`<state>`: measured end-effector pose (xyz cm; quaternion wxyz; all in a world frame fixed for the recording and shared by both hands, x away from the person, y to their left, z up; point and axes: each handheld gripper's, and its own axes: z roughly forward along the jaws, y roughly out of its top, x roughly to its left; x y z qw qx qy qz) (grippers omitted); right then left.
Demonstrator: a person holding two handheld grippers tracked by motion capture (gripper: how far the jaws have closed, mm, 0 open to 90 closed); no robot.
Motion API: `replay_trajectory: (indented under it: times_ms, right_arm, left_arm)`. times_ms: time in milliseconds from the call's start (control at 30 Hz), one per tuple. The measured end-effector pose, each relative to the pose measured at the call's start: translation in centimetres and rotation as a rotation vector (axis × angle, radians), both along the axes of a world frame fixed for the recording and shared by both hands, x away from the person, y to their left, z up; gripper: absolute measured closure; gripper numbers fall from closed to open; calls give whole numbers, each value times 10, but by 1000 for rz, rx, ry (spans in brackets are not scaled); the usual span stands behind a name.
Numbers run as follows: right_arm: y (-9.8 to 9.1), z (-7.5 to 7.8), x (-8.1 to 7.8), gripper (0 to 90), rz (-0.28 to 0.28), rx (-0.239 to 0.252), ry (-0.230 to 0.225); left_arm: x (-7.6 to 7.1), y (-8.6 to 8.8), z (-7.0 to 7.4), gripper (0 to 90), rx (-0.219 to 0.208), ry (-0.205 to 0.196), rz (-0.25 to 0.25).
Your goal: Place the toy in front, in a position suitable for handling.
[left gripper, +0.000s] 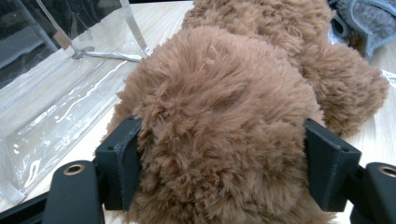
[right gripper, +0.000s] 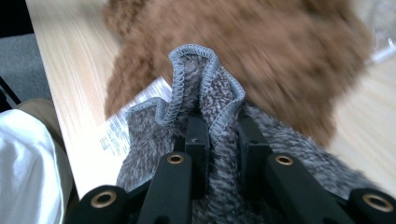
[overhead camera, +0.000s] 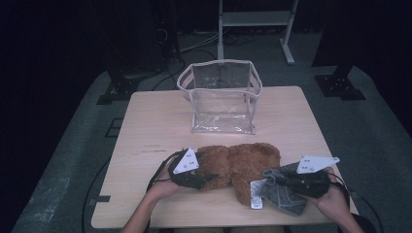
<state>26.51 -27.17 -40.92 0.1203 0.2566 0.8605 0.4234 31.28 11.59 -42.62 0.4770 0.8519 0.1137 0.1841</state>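
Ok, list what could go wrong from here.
1. The left gripper squeezes only loose pile of the brown furry plush toy; it may slip out on a lift.
2. The right gripper pinches one fold of the grey knitted cloth; pulling could drag the toy or the white printed tag.

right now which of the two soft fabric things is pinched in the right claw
The grey knitted cloth with the stitched blue-grey edge, bunched up between the right claw and its shut jaws. The fluffy brown plush toy sits in the left claw instead.

A fluffy brown plush toy (overhead camera: 240, 167) lies flat on the worktop (overhead camera: 155, 126); a bunched grey cloth (overhead camera: 284, 191) overlaps its right side.
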Motion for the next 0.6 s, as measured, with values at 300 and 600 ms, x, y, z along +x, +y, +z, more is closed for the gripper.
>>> replay_trajectory:
  times_ms: [300, 600]
  right_arm:
    - [-1, 12, 9, 769, 26, 178, -15]
    - [-5, -10, 4, 768, 19, 100, 64]
  left_arm:
    - [0, 15, 1, 279, 14, -10, 32]
    - [1, 20, 5, 166, -29, 52, 34]
